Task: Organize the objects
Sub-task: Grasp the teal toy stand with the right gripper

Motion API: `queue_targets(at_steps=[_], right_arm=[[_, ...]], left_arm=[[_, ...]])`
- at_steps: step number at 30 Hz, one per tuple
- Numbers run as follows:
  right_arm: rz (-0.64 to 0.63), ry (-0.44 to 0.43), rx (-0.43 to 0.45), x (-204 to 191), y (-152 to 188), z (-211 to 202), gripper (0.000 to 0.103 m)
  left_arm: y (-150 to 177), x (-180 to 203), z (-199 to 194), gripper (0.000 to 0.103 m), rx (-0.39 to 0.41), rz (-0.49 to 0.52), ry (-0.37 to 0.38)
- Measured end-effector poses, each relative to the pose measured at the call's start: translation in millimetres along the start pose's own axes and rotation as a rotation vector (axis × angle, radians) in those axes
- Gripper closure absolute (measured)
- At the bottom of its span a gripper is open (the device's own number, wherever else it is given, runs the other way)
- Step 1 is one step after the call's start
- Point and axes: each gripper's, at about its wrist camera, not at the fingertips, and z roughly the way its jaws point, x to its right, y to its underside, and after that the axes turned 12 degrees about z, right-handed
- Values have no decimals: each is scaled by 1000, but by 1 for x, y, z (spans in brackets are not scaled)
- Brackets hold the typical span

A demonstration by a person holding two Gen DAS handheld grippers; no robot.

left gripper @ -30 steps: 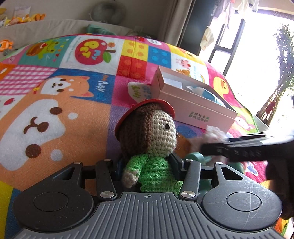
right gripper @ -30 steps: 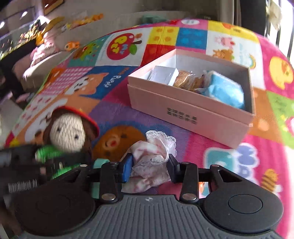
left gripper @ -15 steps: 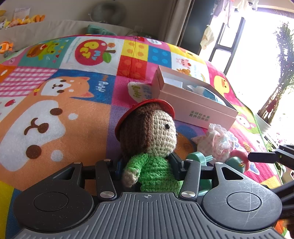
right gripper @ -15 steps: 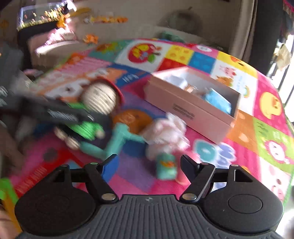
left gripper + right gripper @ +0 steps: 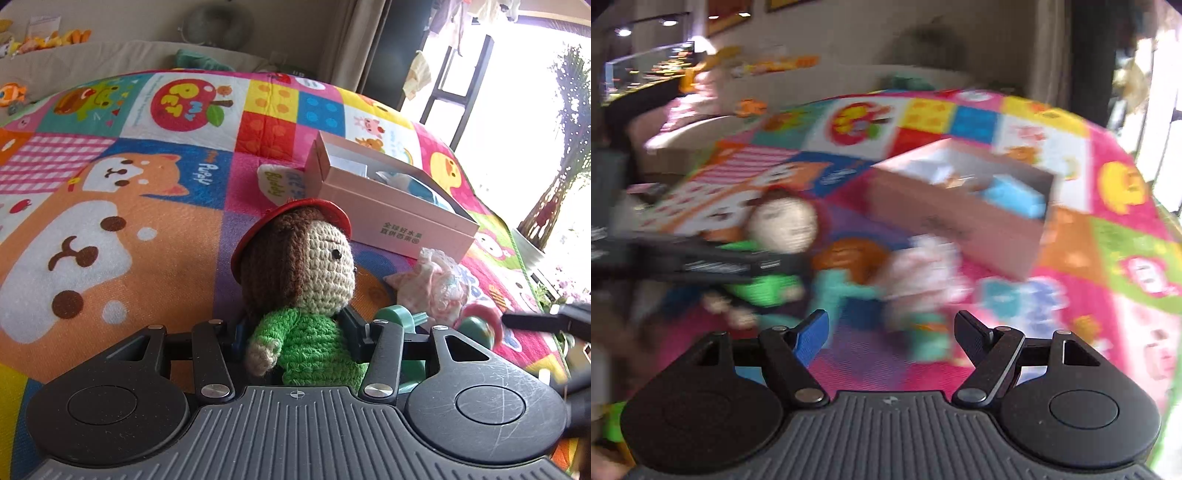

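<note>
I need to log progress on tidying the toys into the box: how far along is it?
Done: the pink box holds a blue packet and other small items. In hand: the left tongs grip the crocheted doll; the right tongs are open and empty. Left: the lacy pink cloth and green toy lie on the mat.

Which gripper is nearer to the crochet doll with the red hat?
Left. The left gripper is shut on the crochet doll; the right gripper hangs open and empty, apart from it.

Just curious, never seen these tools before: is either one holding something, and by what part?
The left tool grips the crocheted doll by its green body. The right tool is open and holds nothing.
</note>
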Motion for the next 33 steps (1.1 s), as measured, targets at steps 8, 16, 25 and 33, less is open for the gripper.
queue_targets(at_steps=[8, 16, 25, 33], right_arm=[[-60, -53, -32, -46, 17, 18, 28], [-130, 142, 25, -28, 20, 22, 30], [67, 55, 0, 1, 11, 7, 30], [64, -19, -25, -26, 9, 32, 36]], left_arm=[[0, -5, -1, 50, 3, -21, 15], [0, -5, -1, 50, 4, -29, 20], [0, -4, -2, 50, 3, -24, 15], [0, -5, -2, 50, 4, -26, 17]])
